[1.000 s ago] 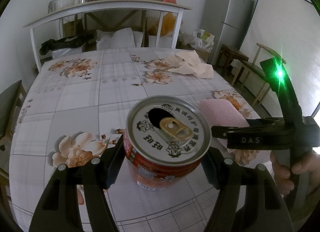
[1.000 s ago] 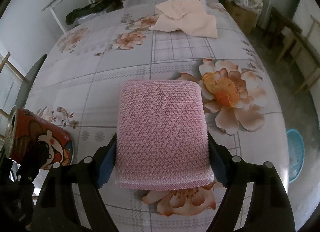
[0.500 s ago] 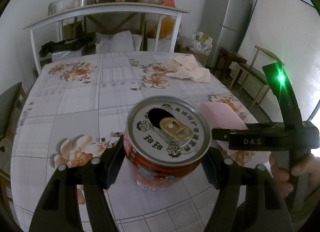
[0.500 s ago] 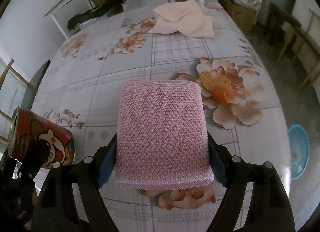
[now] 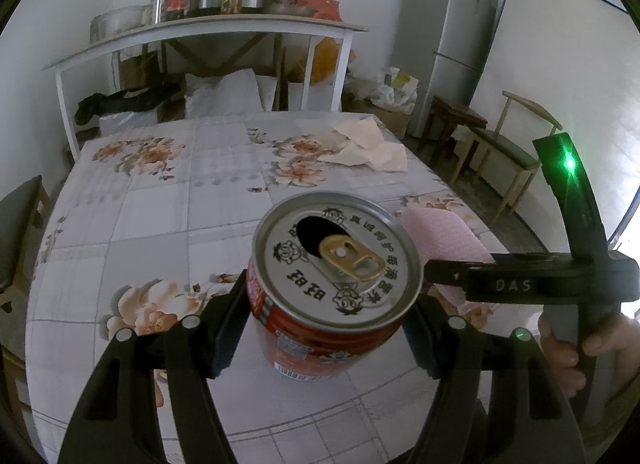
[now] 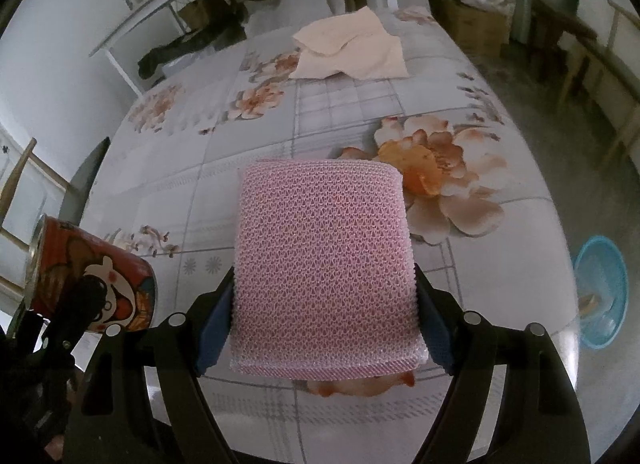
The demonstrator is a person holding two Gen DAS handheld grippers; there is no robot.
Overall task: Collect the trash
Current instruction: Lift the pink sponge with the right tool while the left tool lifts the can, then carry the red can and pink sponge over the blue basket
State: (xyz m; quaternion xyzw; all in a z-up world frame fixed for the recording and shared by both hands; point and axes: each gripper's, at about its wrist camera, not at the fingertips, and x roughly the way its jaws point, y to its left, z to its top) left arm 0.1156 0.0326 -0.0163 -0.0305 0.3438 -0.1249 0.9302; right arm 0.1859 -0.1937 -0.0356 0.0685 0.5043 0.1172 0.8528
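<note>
Your left hand-held gripper (image 5: 330, 324) is clamped on the red drink can (image 5: 334, 276), which sits at centre frame, opened top toward the lens. Your right hand-held gripper (image 6: 324, 328) is closed on the pink mesh pad (image 6: 324, 264), filling the middle of its view.

Over the last second both loads have risen: the flowered surface (image 5: 160, 224) now lies further below, and more of the room shows at the upper edge. Neither grip has shifted. That suggests both pieces are cleanly picked up and ready to carry off.

No bin is visible; a blue basin (image 6: 600, 288) sits on the floor at the right edge. The beige cloth (image 6: 352, 50) remains at upper centre.
</note>
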